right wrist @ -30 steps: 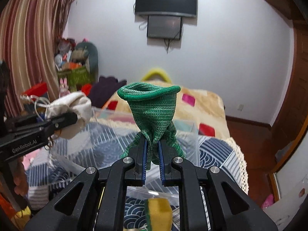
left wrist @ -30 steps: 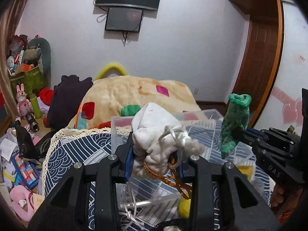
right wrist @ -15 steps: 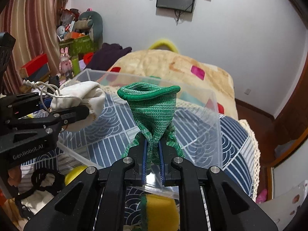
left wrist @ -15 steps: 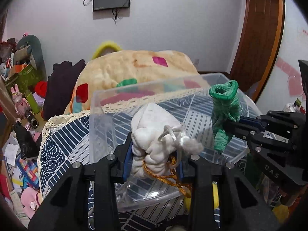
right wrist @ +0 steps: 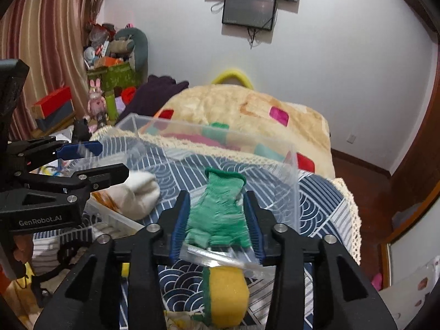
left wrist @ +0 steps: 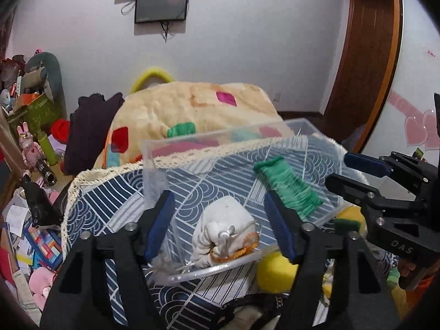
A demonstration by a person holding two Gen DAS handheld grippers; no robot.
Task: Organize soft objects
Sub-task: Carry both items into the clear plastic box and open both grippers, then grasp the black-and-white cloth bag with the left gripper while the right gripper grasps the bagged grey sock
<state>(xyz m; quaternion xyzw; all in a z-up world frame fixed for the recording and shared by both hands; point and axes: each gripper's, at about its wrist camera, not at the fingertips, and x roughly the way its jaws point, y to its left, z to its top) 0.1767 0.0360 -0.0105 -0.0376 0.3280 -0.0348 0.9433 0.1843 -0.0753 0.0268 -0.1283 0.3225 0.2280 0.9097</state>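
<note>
The left hand-held gripper [left wrist: 220,220] has just been opening; the white pouch [left wrist: 222,231] is lying free in the clear bin [left wrist: 154,176]. The right hand-held gripper [right wrist: 217,220] has been opening too, its pads clear of the green glove [right wrist: 220,206] in the bin. Only the right view is showing the yellow sponge [right wrist: 225,294] fully.

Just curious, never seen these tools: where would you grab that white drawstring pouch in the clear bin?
Grip the white drawstring pouch by its gathered neck, coming from above: the clear bin's walls block its sides, and the bunched neck is its narrowest part.
</note>
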